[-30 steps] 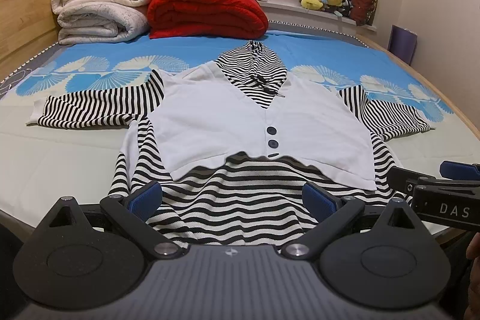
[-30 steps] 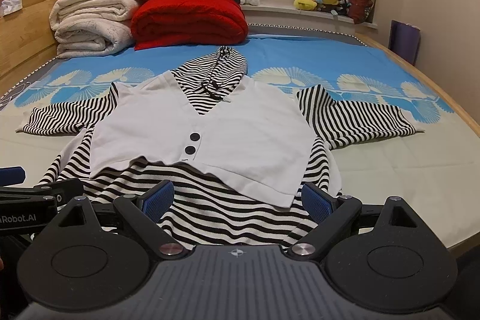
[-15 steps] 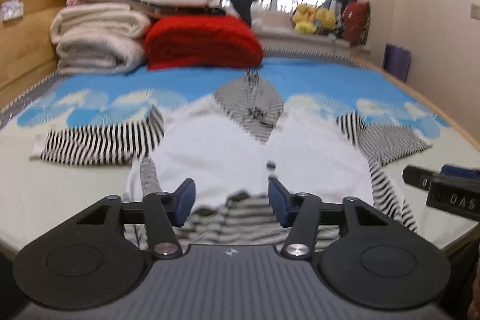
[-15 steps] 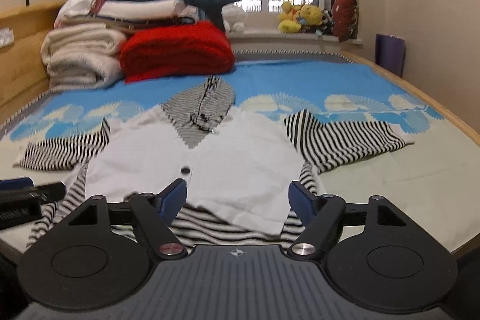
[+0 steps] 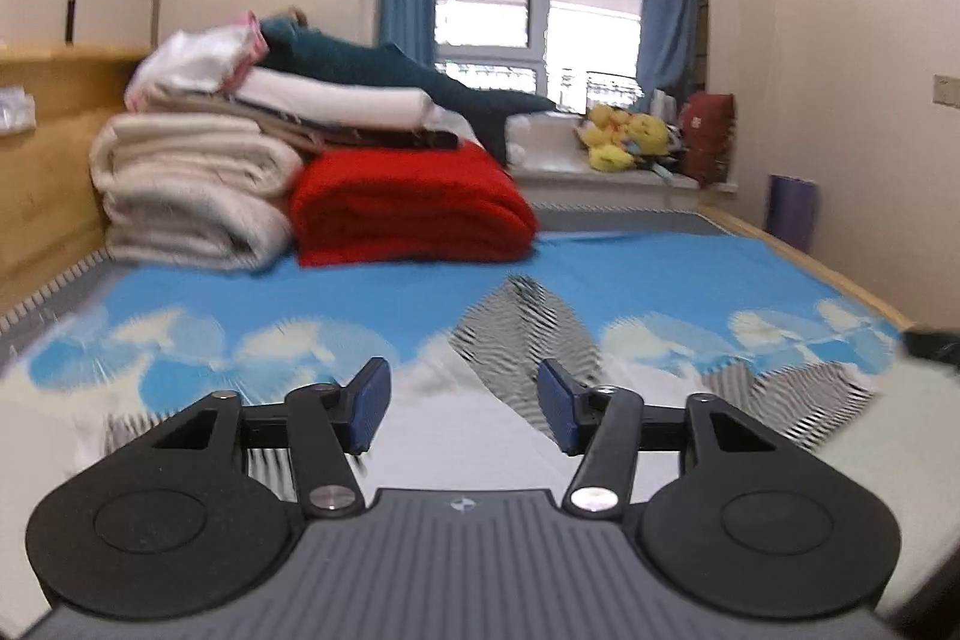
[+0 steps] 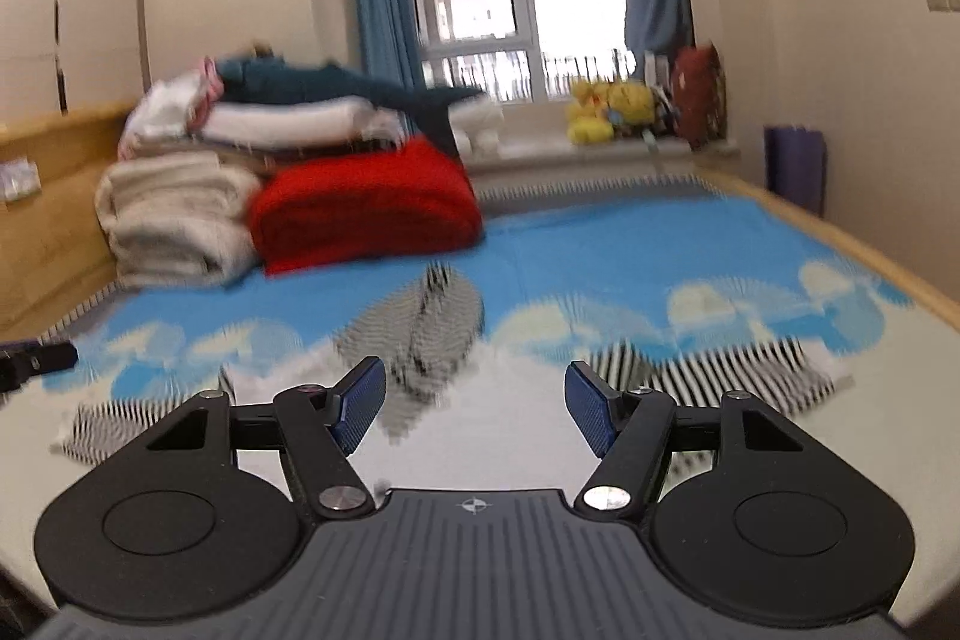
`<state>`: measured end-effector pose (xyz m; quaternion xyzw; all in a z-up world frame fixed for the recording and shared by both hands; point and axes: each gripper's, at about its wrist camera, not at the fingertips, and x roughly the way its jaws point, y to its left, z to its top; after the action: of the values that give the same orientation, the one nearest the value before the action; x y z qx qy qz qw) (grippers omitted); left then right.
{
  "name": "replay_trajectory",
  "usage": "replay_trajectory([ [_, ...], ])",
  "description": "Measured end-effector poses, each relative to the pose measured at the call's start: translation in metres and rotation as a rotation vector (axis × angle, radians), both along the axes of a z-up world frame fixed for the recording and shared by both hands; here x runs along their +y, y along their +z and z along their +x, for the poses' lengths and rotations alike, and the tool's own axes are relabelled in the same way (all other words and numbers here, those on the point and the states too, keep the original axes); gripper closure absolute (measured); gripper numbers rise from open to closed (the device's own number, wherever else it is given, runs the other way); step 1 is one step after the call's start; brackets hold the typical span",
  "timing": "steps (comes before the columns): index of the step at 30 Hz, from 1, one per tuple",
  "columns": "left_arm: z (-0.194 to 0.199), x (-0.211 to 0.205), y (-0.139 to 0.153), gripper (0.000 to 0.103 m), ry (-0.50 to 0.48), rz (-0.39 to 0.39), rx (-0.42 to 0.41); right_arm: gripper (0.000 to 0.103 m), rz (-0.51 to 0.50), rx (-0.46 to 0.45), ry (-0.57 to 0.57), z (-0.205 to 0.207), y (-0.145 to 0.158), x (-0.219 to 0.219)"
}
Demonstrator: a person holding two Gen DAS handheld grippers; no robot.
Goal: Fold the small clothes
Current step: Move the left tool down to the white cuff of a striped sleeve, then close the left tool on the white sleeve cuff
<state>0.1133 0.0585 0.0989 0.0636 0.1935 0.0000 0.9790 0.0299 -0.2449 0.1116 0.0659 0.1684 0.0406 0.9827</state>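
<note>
Knitwear, a striped hooded top (image 5: 528, 334) with a white front, lies flat on the near half of the bed (image 6: 630, 250), likely light and limp, best pinched at a sleeve edge or hem by left gripper (image 5: 462, 409) or right gripper (image 6: 474, 409), both spread and empty.

My left claw (image 5: 463, 412) is hanging low over the near edge of the bed (image 5: 810, 274), and the hooded top (image 5: 528, 334) is lying spread just ahead of it, hood pointing away from me. My right claw (image 6: 474, 407) is hovering beside the left one, over the same garment (image 6: 432, 328), one sleeve (image 6: 708, 370) stretching off to the right. Behind the top, at the far left of the bed, a stack of folded bedding (image 5: 198, 196) is sitting against the headboard (image 5: 42, 148), a folded blanket (image 5: 408, 208) lying just right of it. Plush toys (image 6: 606, 109) are resting on the window ledge beyond
</note>
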Motion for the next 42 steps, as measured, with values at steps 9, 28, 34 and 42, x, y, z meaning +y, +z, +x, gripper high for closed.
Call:
replay_trajectory([
  [9,0.124,0.062,-0.026,0.028,0.127,0.095,-0.035,0.033,-0.139,-0.059,0.064,0.073,0.014,-0.017],
  [28,0.194,0.291,-0.156,0.057,0.494,-0.220,0.271,0.060,-0.041,0.214,-0.114,0.164,-0.063,-0.019],
  [34,0.178,0.363,-0.176,0.055,0.697,-0.447,0.308,0.063,-0.039,0.245,-0.105,0.174,-0.069,-0.011],
  [42,0.148,0.412,-0.204,0.055,0.803,-0.739,0.305,0.062,-0.081,0.258,-0.077,0.177,-0.073,0.001],
])
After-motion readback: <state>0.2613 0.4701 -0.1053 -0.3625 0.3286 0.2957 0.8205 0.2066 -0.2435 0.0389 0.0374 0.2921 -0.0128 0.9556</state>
